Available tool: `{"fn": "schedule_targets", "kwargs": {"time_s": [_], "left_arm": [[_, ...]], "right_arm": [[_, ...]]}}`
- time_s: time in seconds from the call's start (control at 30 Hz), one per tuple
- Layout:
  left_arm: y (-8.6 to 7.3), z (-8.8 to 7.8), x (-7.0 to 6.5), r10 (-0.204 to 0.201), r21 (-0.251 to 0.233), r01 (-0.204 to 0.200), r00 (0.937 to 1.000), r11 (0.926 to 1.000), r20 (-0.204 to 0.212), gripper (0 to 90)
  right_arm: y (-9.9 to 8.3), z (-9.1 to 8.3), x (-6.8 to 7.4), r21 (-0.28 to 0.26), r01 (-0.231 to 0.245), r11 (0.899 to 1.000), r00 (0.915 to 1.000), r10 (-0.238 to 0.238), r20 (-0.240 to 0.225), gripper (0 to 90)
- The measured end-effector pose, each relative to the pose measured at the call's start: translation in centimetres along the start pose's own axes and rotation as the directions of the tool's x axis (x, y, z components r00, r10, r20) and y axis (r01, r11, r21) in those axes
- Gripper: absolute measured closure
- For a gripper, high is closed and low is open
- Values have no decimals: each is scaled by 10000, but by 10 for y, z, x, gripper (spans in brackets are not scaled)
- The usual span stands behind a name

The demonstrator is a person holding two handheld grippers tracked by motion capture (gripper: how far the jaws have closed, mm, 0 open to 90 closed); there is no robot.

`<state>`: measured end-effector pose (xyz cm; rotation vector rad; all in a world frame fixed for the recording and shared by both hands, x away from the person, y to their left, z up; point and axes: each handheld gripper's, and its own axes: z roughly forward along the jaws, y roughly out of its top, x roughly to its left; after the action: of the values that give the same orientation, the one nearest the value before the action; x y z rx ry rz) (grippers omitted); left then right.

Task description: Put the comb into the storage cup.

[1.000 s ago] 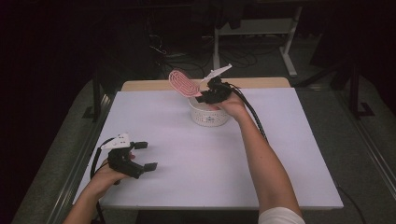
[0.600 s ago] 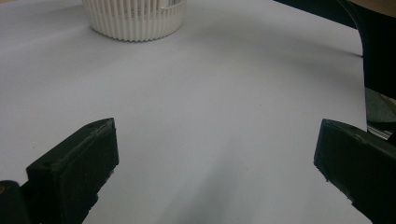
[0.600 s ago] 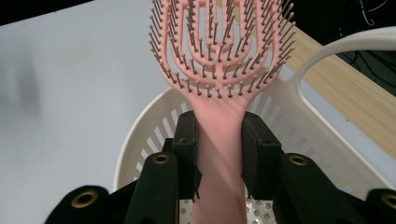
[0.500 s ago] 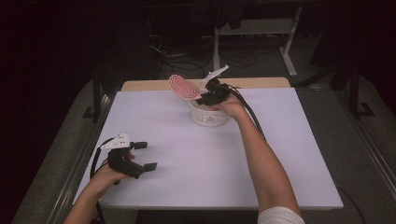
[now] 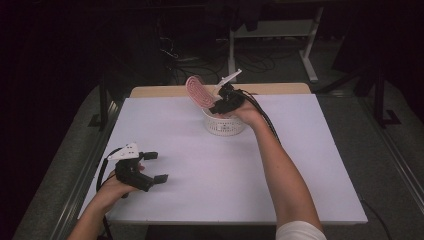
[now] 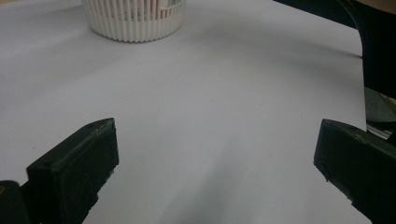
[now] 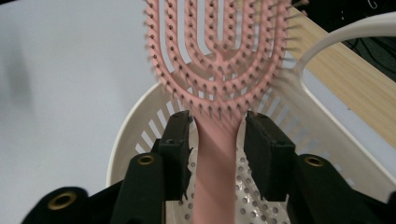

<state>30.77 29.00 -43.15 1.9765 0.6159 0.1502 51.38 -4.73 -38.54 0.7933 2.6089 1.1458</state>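
A: Idleness on our left side first. The left gripper (image 5: 152,166) rests low over the white table sheet (image 5: 200,175) with its jaws spread wide and nothing between them; the white ribbed plastic basket (image 6: 134,18) sits well ahead of it, across bare sheet.

B: And on the right we have the work. The right gripper (image 7: 218,135) has its jaws closed on the neck of the pink vented plastic hairbrush (image 7: 217,56), just where handle meets head, with the head standing up beyond the jaw tips.

A: Directly under those jaws we see the basket's perforated floor, and its white hoop handle (image 7: 345,37) arcs off to the gripper's right. So we judge the brush is held over the basket mouth, clear of its floor.

B: Whether we are putting it in or lifting it out, we cannot tell from this moment. If it goes in, the next move calls for lowering the handle end past the rim, keeping the bristles off the hoop handle, then opening the jaws.

A: The count, left to right: two grippers, one basket, one hairbrush.
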Motion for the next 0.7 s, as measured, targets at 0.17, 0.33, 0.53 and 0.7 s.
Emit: {"fn": "schedule_targets", "kwargs": {"time_s": [0.17, 0.33, 0.53, 0.7], "left_arm": [[0, 0, 0, -14, -1, 14, 10000, 10000, -5, 0], [0, 0, 1, 3, -1, -3, 10000, 10000, -20, 0], [0, 0, 1, -4, 35, 4, 10000, 10000, -45, 0], [0, 0, 0, -18, 59, 19, 10000, 10000, -73, 0]], "right_arm": [[1, -4, 1, 68, 32, 10000, 9998, -33, 178, 478], [-1, -11, 0, 158, -49, 9999, 9993, 43, 373, 379], [-2, -26, -4, -269, -484, 9985, 9984, 491, 266, 304], [-2, -41, -5, -491, -684, 9965, 9974, 693, 173, 276]]}}
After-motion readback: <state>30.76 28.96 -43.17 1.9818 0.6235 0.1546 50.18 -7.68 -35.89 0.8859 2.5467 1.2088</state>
